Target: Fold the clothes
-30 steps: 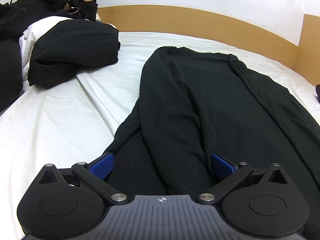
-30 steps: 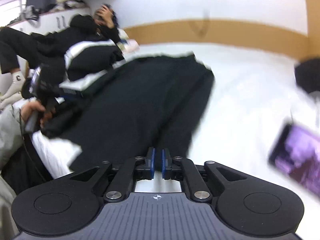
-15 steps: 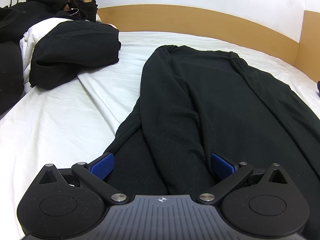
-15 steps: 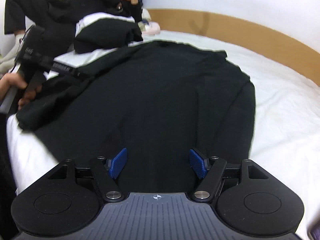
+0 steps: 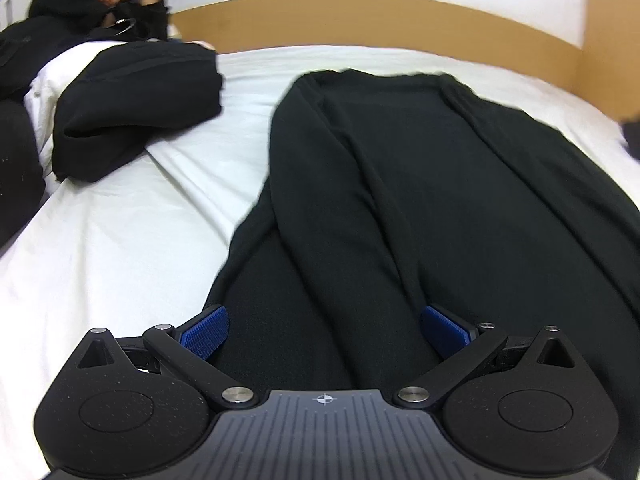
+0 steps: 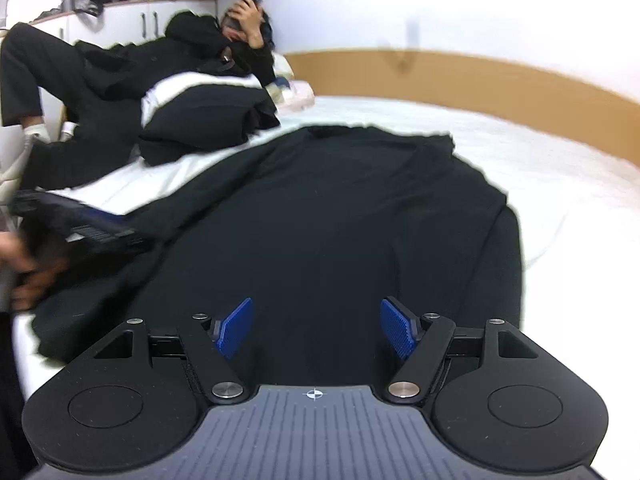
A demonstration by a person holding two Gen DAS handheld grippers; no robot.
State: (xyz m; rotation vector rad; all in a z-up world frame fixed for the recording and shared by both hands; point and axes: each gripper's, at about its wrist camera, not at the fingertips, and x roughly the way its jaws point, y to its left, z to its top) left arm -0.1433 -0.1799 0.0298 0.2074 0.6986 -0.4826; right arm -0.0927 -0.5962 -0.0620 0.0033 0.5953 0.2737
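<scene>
Over the black garment (image 6: 340, 208) on the white bed (image 6: 560, 168), the right gripper (image 6: 316, 326), pinched a second ago, now stands wide and empty; the left gripper (image 5: 324, 332) remains wide astride a fold.

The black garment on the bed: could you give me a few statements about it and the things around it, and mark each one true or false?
1. The black garment lies spread on a white sheet. True.
2. The right gripper is clamped on a fold of the garment. False: its blue pads stand apart, with nothing pinched between them.
3. The left gripper has its jaws wide apart above the garment. True.
4. The bed's headboard is painted blue. False: it is light brown, like wood.
5. A second dark bundle of clothing lies beside the garment, with white sheet between them. True.
</scene>
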